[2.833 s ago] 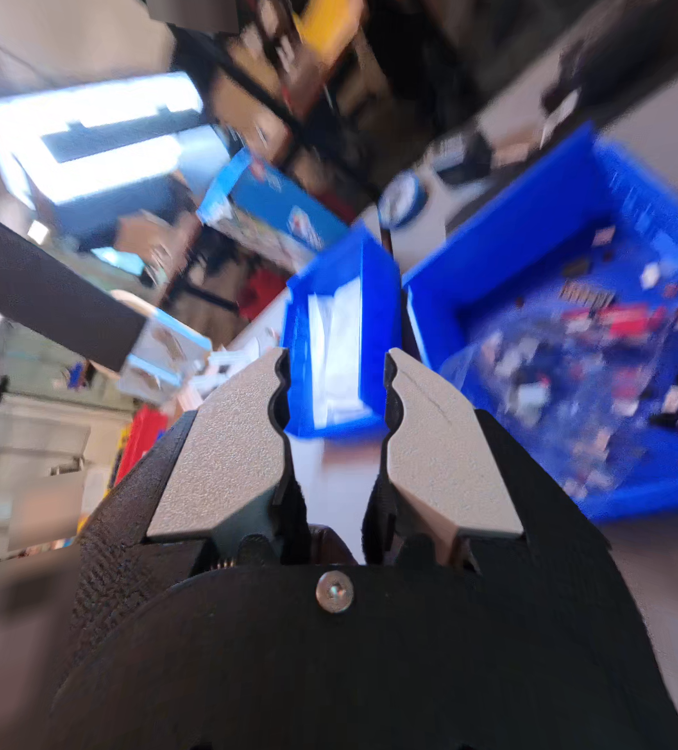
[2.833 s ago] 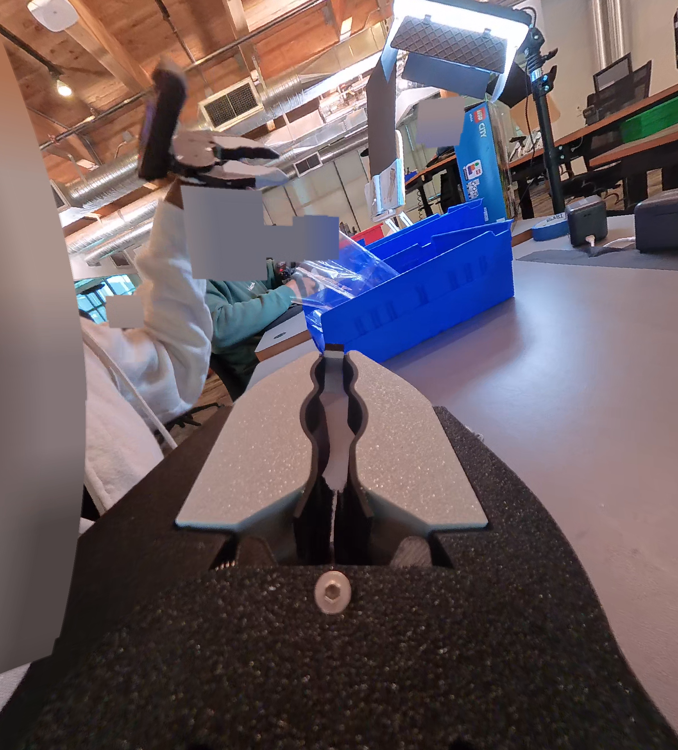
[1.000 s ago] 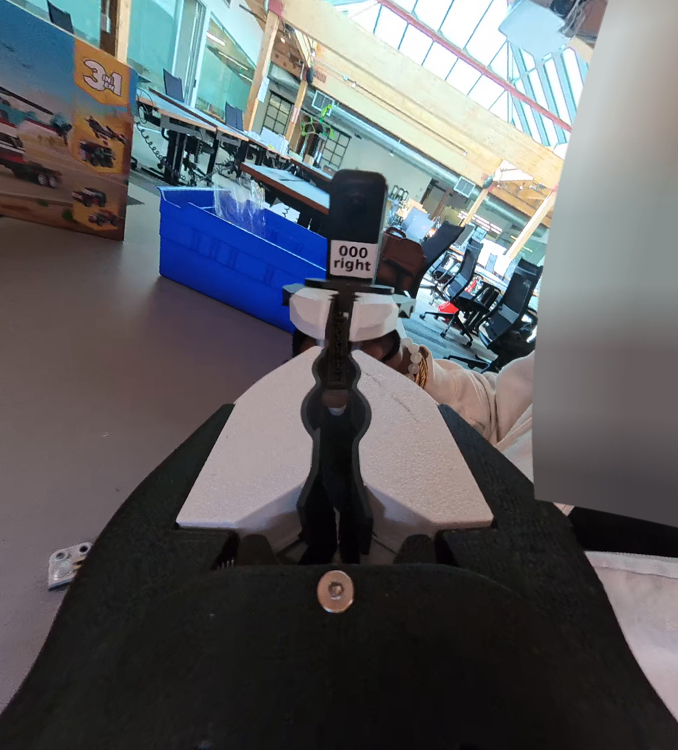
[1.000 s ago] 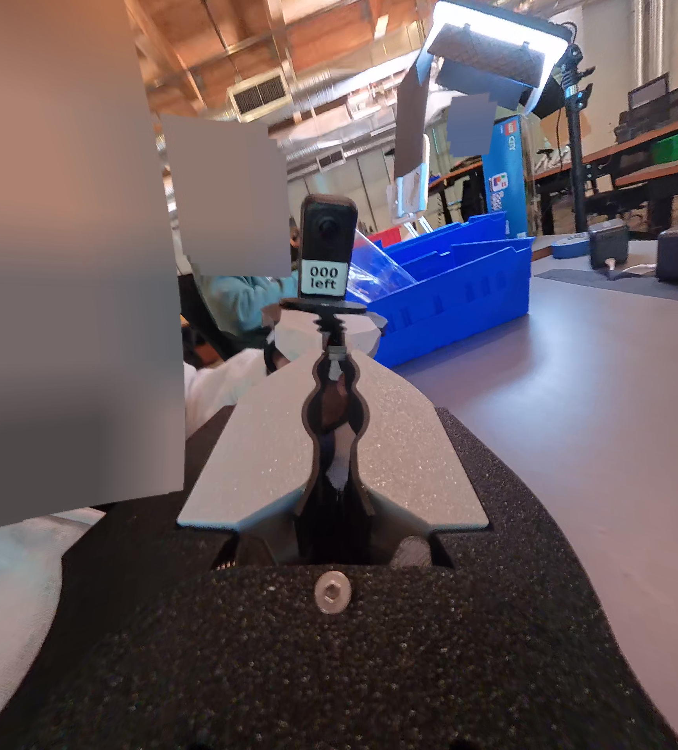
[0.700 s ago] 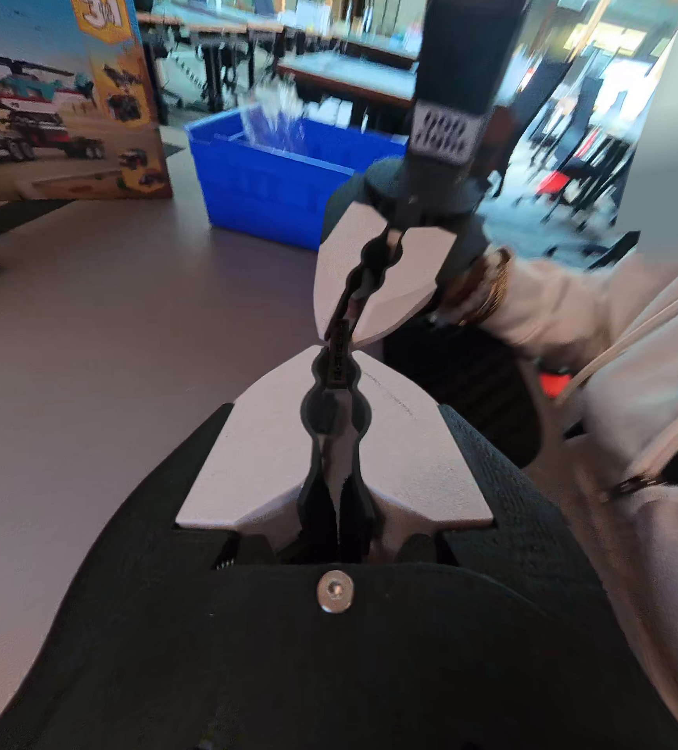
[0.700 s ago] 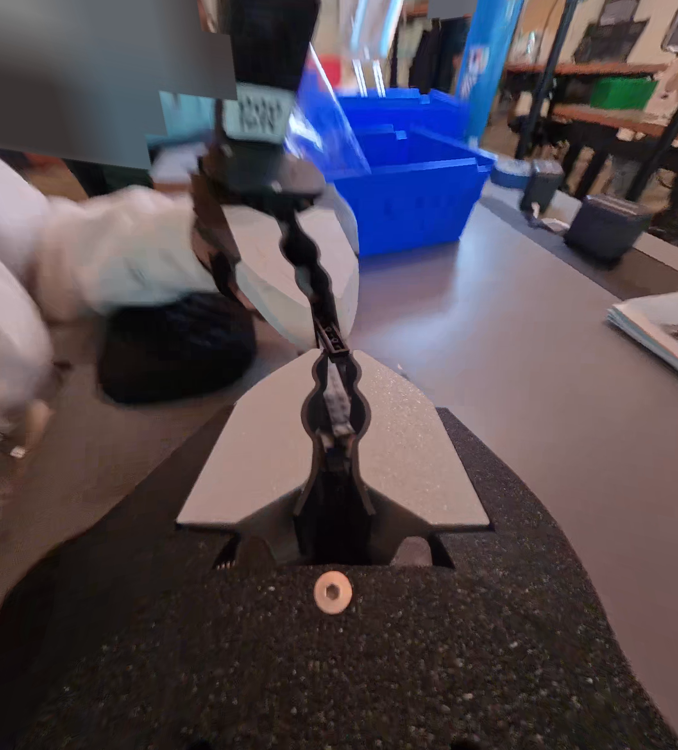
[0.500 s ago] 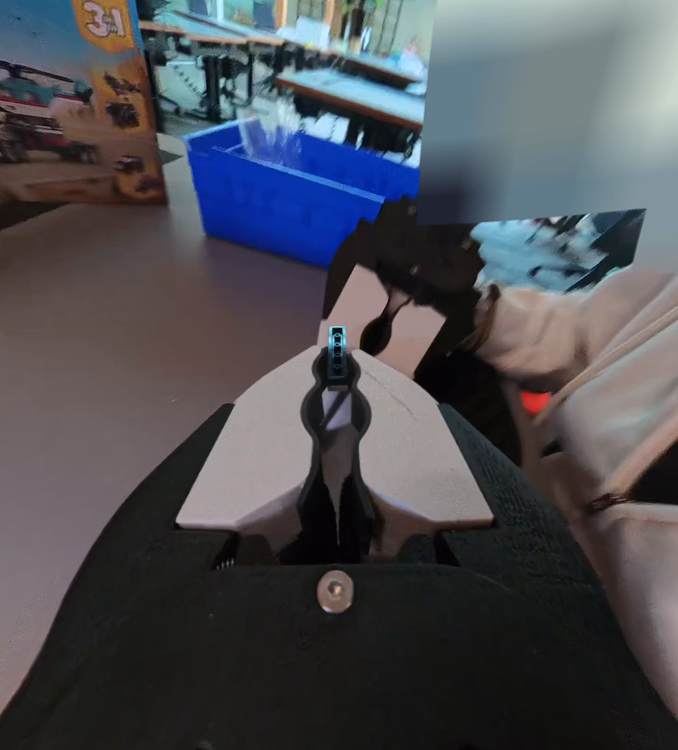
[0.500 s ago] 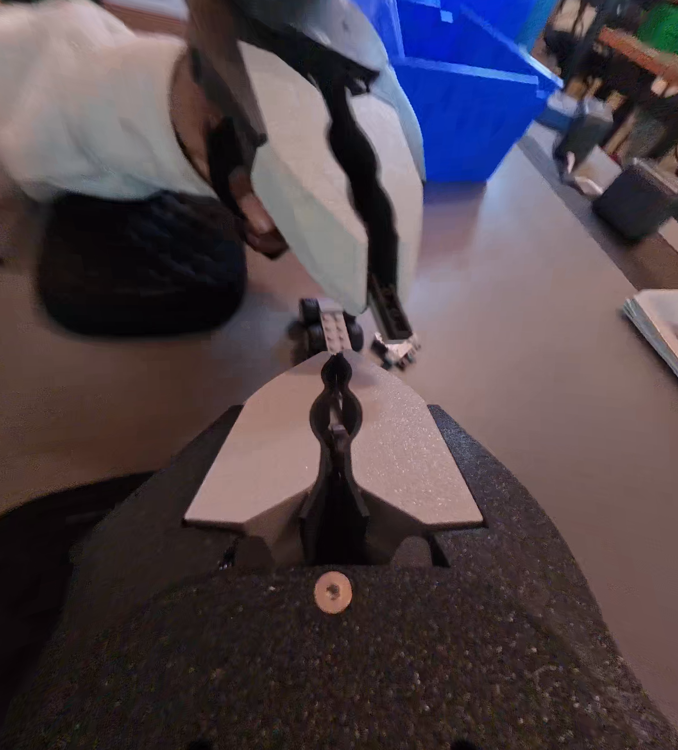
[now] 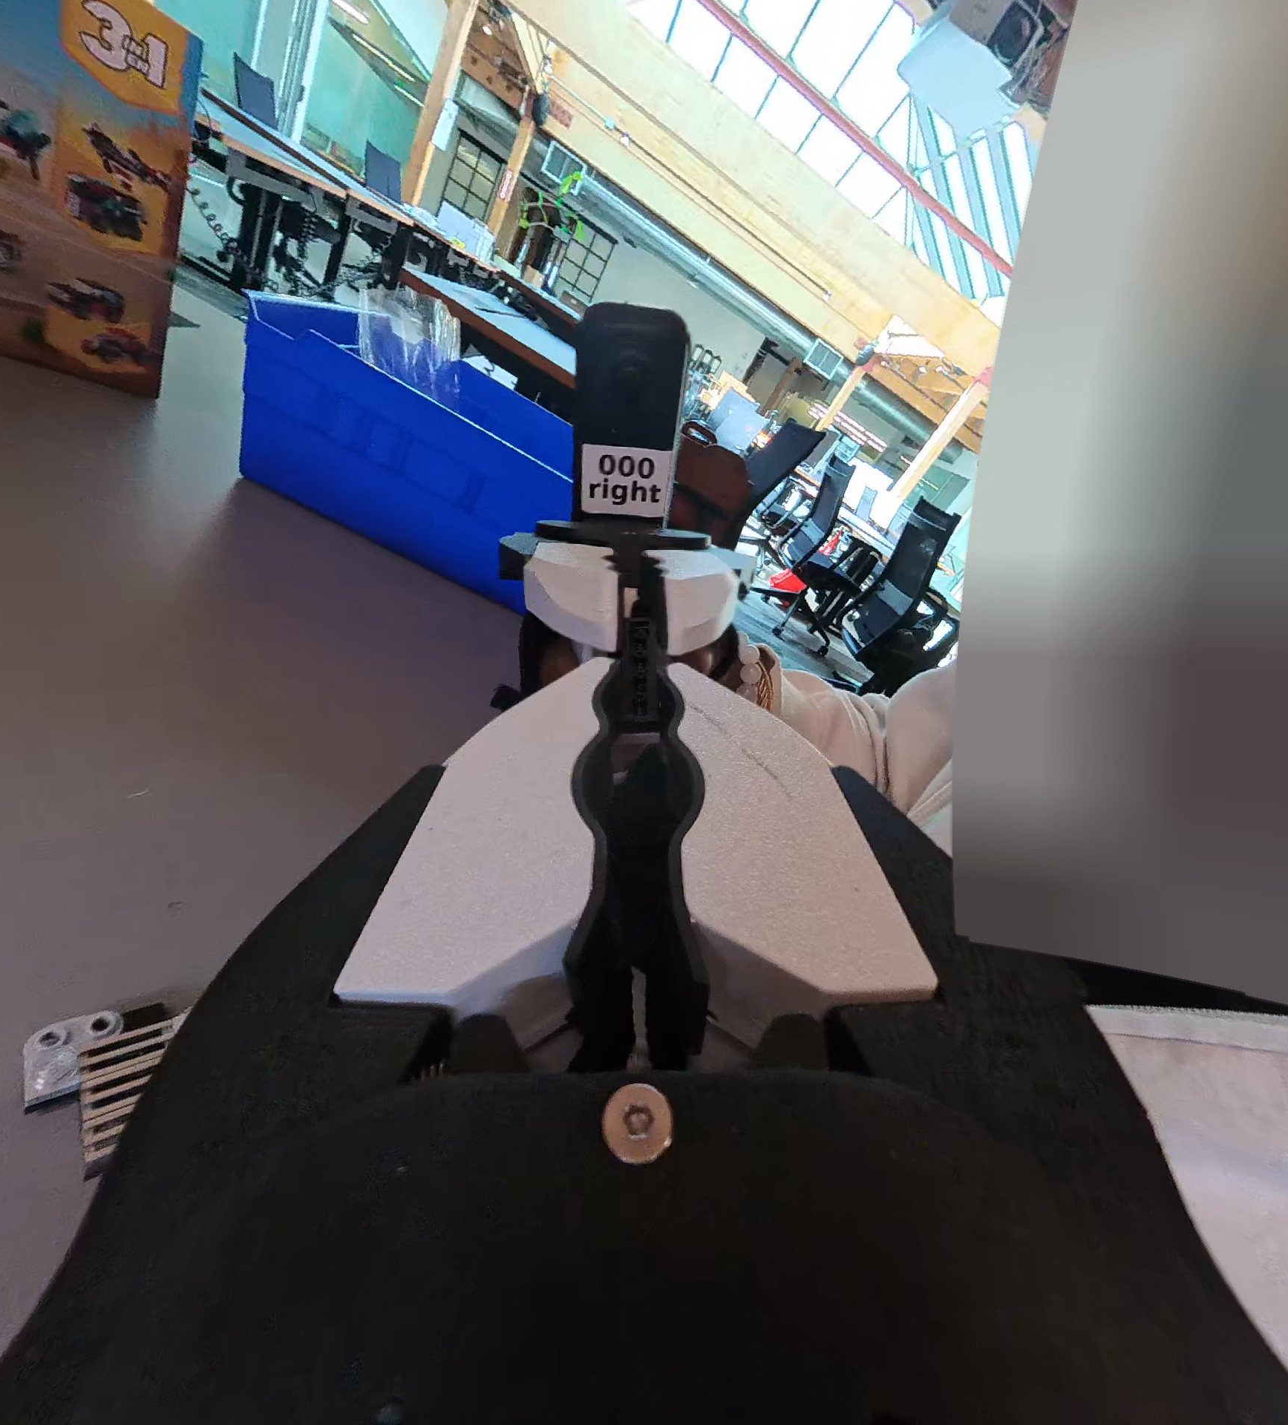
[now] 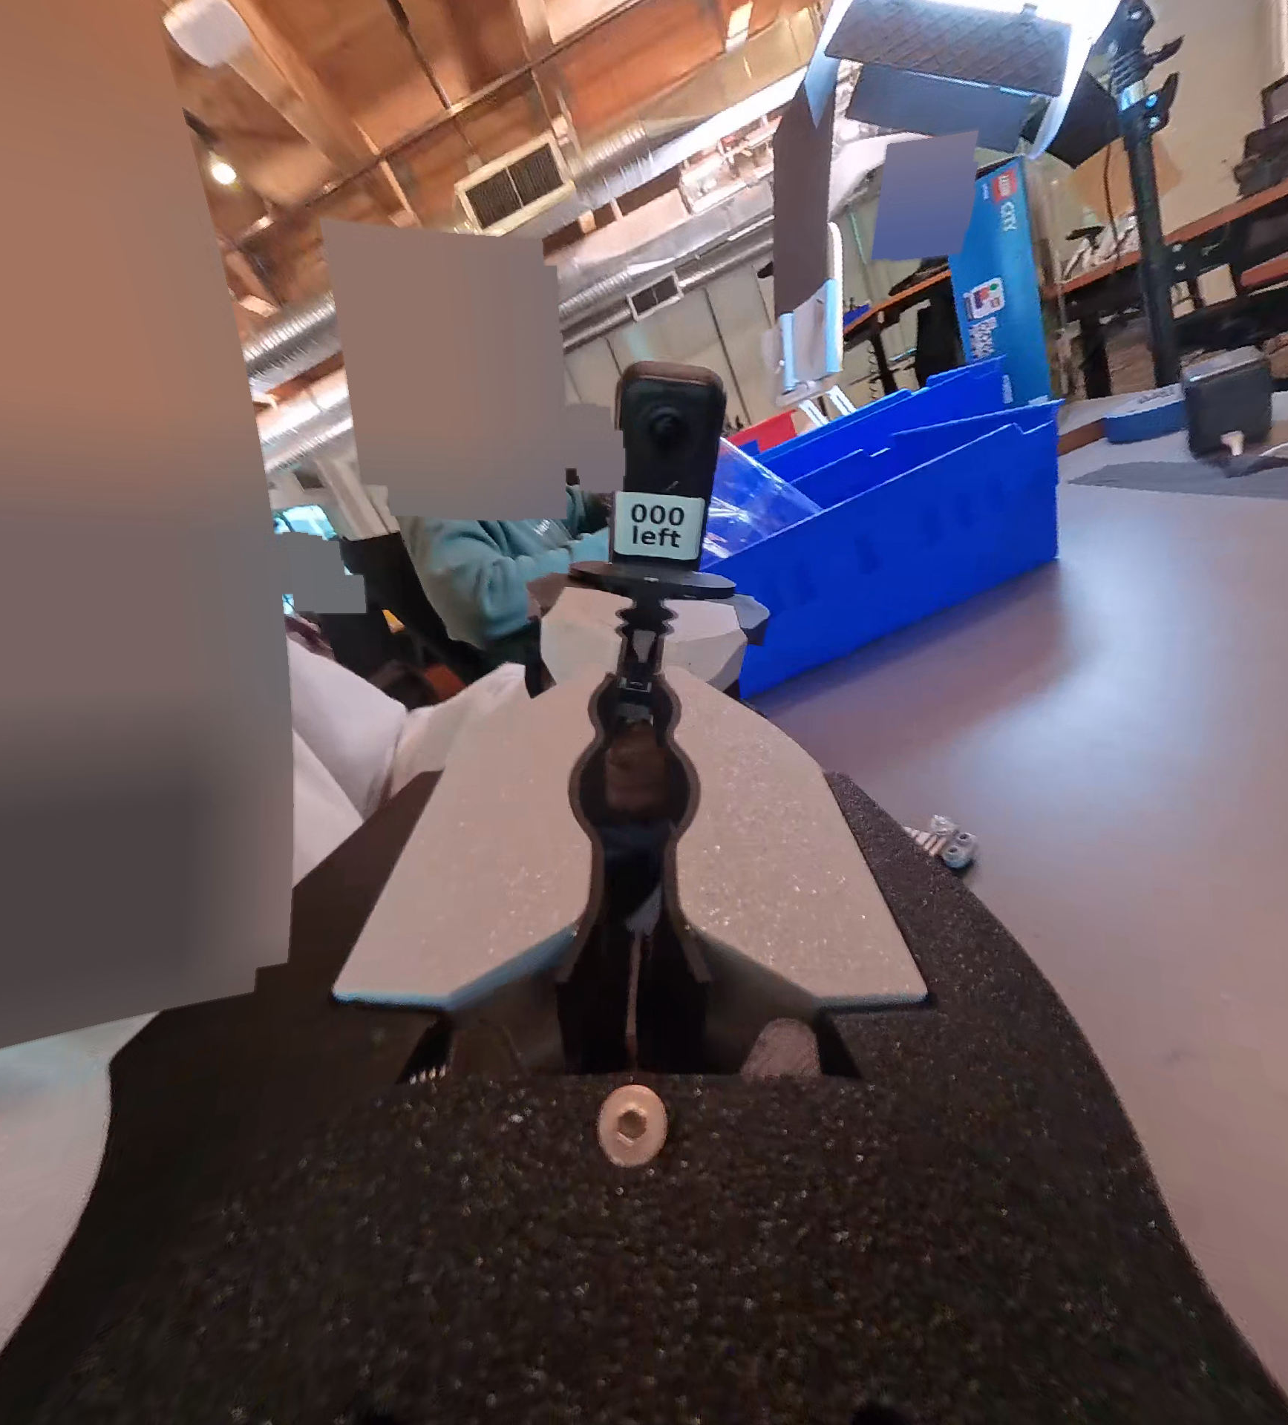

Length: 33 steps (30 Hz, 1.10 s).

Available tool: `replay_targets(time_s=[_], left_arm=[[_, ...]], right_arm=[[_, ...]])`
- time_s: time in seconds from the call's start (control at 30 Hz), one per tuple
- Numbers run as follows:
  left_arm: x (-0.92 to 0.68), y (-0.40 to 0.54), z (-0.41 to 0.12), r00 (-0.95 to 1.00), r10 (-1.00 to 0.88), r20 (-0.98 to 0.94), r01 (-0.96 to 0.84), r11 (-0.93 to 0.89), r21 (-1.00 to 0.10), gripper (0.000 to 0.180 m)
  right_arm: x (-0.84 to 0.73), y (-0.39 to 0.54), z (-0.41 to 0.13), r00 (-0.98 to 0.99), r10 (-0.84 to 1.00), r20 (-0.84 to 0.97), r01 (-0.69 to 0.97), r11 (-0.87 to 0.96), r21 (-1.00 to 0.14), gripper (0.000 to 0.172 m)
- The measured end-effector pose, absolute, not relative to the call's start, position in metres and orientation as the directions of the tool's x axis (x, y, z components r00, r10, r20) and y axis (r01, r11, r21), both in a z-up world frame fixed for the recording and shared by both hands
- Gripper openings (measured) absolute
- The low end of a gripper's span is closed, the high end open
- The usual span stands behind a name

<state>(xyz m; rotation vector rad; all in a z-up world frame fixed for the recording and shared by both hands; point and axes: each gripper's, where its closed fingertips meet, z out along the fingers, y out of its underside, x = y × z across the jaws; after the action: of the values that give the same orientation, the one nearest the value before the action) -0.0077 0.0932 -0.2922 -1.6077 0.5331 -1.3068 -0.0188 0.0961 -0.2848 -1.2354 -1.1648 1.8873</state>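
Fingers of the left gripper [image 9: 639,690] are closed on a narrow dark studded strip [image 9: 640,663], their pads pressing its sides. The strip sticks out toward 12 o'clock, above the grey table [image 9: 162,694]. Its far end sits between the fingers of the right gripper [image 9: 640,609], which faces the left one tip to tip and is likewise clamped on it. So both grippers pinch the same strip, one at each end, and it lies level between them.

A blue bin [image 9: 394,447] with clear plastic in it stands on the table at 10 o'clock in the left wrist view, and a printed toy box [image 9: 47,193] stands beyond it at the far left. A few small grey parts [image 9: 70,1049] lie on the table at 8 o'clock, partly behind the left gripper's body.

Half a second earlier the left gripper held the strip alone, while the right one hung blurred and tilted off at 1 o'clock. Now the two are squared up nose to nose, as they were a second ago.
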Motion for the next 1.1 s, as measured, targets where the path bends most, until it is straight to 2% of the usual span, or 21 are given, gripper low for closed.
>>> replay_targets(time_s=[0.13, 0.23, 0.37, 0.43, 0.5, 0.6, 0.67, 0.8, 0.93, 1.1], left_arm=[[-0.007, 0.094, -0.297, 0.379, -0.813, 0.442, 0.177, -0.405, -0.897, 0.008], [-0.008, 0.095, -0.302, 0.439, -0.823, 0.36, 0.102, -0.353, -0.93, 0.008], [-0.01, 0.095, -0.31, 0.455, -0.817, 0.353, 0.058, -0.368, -0.928, 0.008], [-0.012, 0.099, -0.325, 0.513, -0.804, 0.301, -0.037, -0.371, -0.928, 0.009], [-0.015, 0.103, -0.347, 0.602, -0.792, 0.102, -0.262, -0.316, -0.912, 0.01], [-0.019, 0.107, -0.37, 0.63, -0.762, -0.148, -0.514, -0.268, -0.815, 0.01], [-0.021, 0.108, -0.374, 0.63, -0.752, -0.194, -0.56, -0.266, -0.785, 0.01], [-0.021, 0.104, -0.369, 0.616, -0.763, -0.198, -0.568, -0.255, -0.782, 0.01], [-0.021, 0.094, -0.358, 0.591, -0.798, -0.114, -0.505, -0.255, -0.825, 0.01], [-0.017, 0.088, -0.337, 0.575, -0.818, 0.018, -0.36, -0.273, -0.892, 0.009]], right_arm=[[-0.018, 0.095, -0.292, -0.345, 0.891, -0.295, 0.027, -0.304, -0.952, 0.008], [-0.018, 0.095, -0.3, -0.287, 0.951, -0.117, 0.07, -0.101, -0.992, 0.008], [-0.019, 0.096, -0.311, -0.23, 0.97, 0.08, 0.139, 0.114, -0.984, 0.008], [-0.019, 0.1, -0.327, -0.195, 0.95, 0.243, 0.242, 0.287, -0.927, 0.009], [-0.021, 0.107, -0.348, -0.186, 0.885, 0.426, 0.374, 0.465, -0.803, 0.009], [-0.022, 0.112, -0.368, -0.212, 0.819, 0.533, 0.485, 0.561, -0.671, 0.008], [-0.022, 0.112, -0.367, -0.205, 0.831, 0.517, 0.471, 0.547, -0.693, 0.008], [-0.023, 0.106, -0.357, -0.199, 0.924, 0.328, 0.374, 0.381, -0.846, 0.009], [-0.024, 0.097, -0.343, -0.23, 0.952, 0.203, 0.263, 0.261, -0.929, 0.008], [-0.023, 0.091, -0.321, -0.283, 0.959, -0.008, 0.126, 0.028, -0.992, 0.009]])
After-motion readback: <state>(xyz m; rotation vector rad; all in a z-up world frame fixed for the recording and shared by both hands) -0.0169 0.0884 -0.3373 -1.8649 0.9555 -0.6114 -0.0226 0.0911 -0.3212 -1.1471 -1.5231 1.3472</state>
